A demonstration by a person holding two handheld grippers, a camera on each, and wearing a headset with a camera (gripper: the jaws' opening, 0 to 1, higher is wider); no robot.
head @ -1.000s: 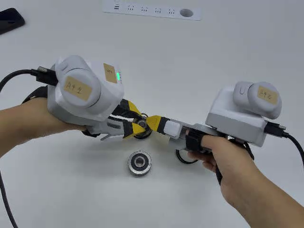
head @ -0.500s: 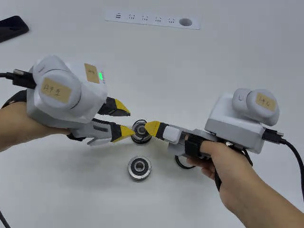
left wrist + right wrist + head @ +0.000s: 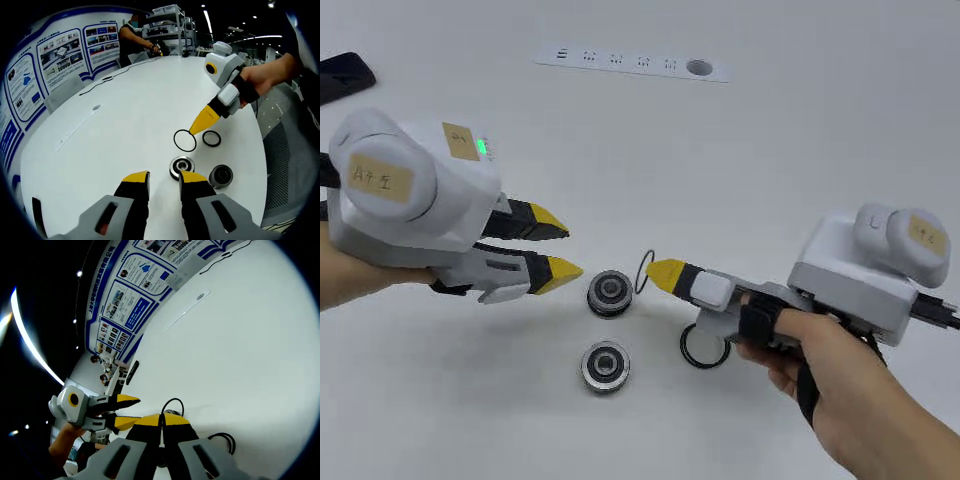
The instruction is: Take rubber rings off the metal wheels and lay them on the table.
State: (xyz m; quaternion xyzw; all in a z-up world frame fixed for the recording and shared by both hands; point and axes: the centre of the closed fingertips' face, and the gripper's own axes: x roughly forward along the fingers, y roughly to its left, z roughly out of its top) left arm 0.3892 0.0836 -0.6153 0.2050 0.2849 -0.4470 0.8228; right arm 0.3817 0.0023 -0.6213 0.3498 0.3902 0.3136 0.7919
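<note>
Rubber ring: a thin black loop (image 3: pixel 638 272), pinched at one spot on its cord by my right gripper (image 3: pixel 660 270). It hung above the white table (image 3: pixel 770 150), just beside the farther metal wheel (image 3: pixel 610 293) and apart from it as far as I could tell.
Right gripper: the jaws were closed flat on the cord, with nothing else in them.
Left gripper: this one (image 3: pixel 572 250) was empty, its jaws a moderate gap apart, aimed at that same wheel from the other side and short of it.
Loose ring: a second ring (image 3: pixel 705 347) lay flat on the table under my right gripper.
Nearer wheel: it (image 3: pixel 605 366) sat close to me, apart from both tools.
Handling: I judged the ring very light, soft and stretchy, and grippy rather than slick. It was not fragile, though it would flop or spring if I let go carelessly.
Hold: any point on the cord would do, and a tip pinch was enough.
Facing: being round, it had no long axis. It stood on edge with its open face toward my left gripper.
</note>
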